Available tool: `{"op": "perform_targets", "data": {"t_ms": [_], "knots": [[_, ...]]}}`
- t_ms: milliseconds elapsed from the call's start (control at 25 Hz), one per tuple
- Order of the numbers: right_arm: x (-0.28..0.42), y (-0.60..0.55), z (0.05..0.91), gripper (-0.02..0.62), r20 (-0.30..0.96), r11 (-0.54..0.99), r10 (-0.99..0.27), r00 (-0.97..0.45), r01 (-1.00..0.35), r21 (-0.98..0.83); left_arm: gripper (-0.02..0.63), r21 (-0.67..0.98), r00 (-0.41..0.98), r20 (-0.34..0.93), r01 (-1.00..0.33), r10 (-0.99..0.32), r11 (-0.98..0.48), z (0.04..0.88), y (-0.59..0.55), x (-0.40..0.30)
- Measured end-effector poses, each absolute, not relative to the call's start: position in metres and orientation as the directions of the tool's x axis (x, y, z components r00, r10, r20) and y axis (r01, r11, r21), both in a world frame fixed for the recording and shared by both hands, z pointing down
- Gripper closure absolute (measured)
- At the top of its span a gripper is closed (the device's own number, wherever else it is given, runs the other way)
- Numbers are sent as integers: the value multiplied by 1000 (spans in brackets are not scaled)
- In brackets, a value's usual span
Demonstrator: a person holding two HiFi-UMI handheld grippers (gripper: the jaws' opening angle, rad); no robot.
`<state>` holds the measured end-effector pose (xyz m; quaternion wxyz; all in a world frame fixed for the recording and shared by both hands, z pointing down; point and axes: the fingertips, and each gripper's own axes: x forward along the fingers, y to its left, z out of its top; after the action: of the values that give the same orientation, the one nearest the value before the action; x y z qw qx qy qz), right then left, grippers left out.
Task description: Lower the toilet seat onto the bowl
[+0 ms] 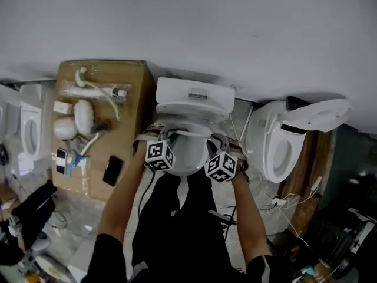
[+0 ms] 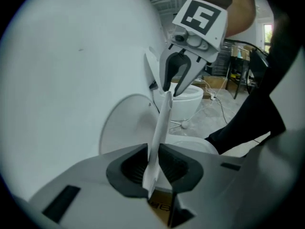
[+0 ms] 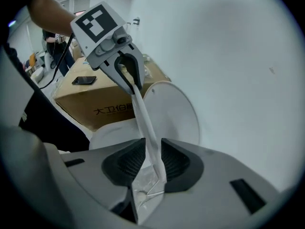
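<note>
**Markings.** The carton (image 3: 76, 97) at 9 o'clock of the toilet carries dark Chinese characters on its side. They read roughly 大卫伯 before the seat cuts across them, and no other print is legible. Each tool bears a marker cube (image 1: 159, 155) with black-and-white square patterns. A dark phone (image 1: 112, 170) lies on the carton top, near some white fittings.

**Task item.** The toilet seat (image 2: 160, 128) stands raised off the bowl (image 1: 187, 158). Both gripper views see it edge-on as a thin white band, just forward of the upright lid (image 2: 125, 128). Clear film (image 3: 147, 190) wraps the end nearest the right tool.

**Tools.** The left tool (image 2: 155, 173) is closed down on the seat's edge, with both pads against it. The right tool (image 3: 151, 162) has the same edge between its jaws, which are set narrow. One pad meets the band and a sliver of gap shows at the other, so no firm hold is confirmed there.

**Clearances.** The tank (image 1: 194, 98) backs onto the wall (image 1: 188, 22) at 12 o'clock. A second toilet (image 1: 277, 152) stands close at 3 o'clock with its lid up, and the carton sits just beside the bowl at 9 o'clock. The person's legs fill 6 o'clock. Cables (image 1: 283, 204) trail over the floor (image 1: 82, 211) at 4 o'clock.
</note>
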<state>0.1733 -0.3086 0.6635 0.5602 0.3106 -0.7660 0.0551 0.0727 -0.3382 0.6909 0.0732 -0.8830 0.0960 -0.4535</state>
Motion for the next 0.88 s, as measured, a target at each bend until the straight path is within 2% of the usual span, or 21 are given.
{"op": "perform_targets", "data": {"t_ms": [160,240,400,680,880], "knots": [[162,-272,673,488,903,860,-396,-170,-413,299,529,-211,585,796,31,-154,-977,700,-294,67],[153,-251,682,525,917,890,-359,-173,-359,281,530,-202,567,814,76,-124,-976,711,-273,59],[146,-218,696,525,936,926,-288,-203,-309,218,531,-177,537,841,146,-72,-973,727,-238,52],[131,-160,729,520,948,967,-205,-244,-202,158,523,-204,503,860,178,-89,-963,748,-184,39],[125,-123,755,514,938,967,-221,-266,-181,177,520,-286,481,858,154,-181,-946,776,-147,33]]}}
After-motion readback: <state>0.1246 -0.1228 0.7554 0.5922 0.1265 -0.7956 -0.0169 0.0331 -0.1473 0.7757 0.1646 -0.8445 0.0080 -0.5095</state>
